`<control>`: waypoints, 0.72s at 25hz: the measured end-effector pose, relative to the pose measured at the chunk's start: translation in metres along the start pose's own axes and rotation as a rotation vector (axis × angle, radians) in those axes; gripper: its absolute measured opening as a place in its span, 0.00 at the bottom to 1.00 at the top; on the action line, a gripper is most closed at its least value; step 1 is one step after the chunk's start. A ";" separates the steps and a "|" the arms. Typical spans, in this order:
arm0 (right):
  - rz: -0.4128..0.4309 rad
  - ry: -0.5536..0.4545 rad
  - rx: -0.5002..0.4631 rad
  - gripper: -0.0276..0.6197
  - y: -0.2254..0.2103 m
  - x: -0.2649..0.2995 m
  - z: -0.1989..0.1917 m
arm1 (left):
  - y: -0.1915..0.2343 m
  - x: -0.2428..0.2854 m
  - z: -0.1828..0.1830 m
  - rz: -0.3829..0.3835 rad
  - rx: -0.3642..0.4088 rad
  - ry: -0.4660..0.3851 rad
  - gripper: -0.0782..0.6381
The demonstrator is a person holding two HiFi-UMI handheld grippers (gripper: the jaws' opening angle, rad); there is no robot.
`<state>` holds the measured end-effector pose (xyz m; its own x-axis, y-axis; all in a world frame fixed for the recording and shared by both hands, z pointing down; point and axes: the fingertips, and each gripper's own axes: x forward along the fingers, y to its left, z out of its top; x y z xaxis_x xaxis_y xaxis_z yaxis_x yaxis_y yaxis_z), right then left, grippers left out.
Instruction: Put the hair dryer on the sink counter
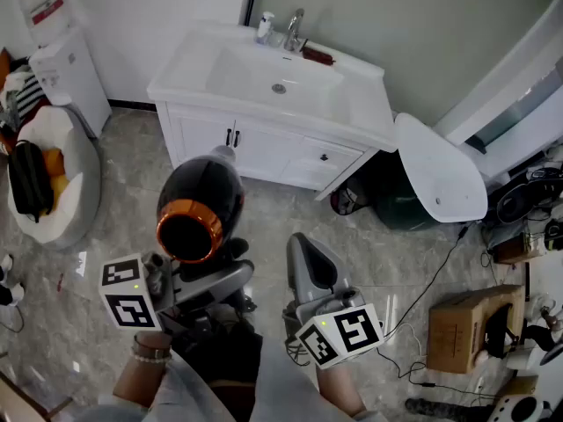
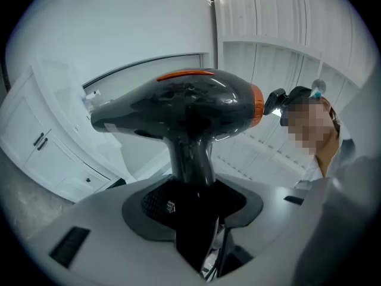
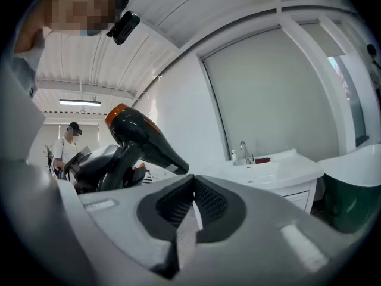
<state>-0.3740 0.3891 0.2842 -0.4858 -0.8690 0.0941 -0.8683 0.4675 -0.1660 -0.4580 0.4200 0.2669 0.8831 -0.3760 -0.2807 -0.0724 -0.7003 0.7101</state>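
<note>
1. L gripper (image 2: 193,186) – sitting nearest cam, jaws clamping handle of hair dryer (image 1: 198,202).
2. Sink counter (image 1: 361,104) – standing against wall, well apart from dryer; dryer not yet resting on it.
3. Hair dryer – hanging in mid-air over floor (image 1: 114,236), orange rear ring facing up toward cam.
4. R gripper (image 3: 191,186) – hovering beside L, jaws pressing together, gripping nothing.
5. Faucet (image 1: 295,29) & small bottle (image 1: 264,26) – sitting at basin's back edge.

Sink counter (image 1: 362,104) bears a bottle (image 1: 265,26) and perhaps a brush (image 1: 318,56).
</note>
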 end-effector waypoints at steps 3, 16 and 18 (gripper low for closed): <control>-0.001 -0.001 -0.002 0.04 0.003 0.003 -0.001 | 0.002 -0.002 0.001 0.000 0.002 0.006 0.37; -0.094 0.000 0.020 0.04 0.005 0.007 -0.006 | 0.012 -0.012 0.008 -0.054 -0.036 0.052 0.37; -0.116 0.002 0.014 0.04 0.008 0.006 -0.006 | 0.012 -0.014 0.009 -0.068 -0.039 0.067 0.37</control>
<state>-0.3847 0.3884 0.2896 -0.3827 -0.9167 0.1152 -0.9171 0.3618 -0.1674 -0.4756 0.4116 0.2737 0.9147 -0.2860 -0.2857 0.0053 -0.6983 0.7158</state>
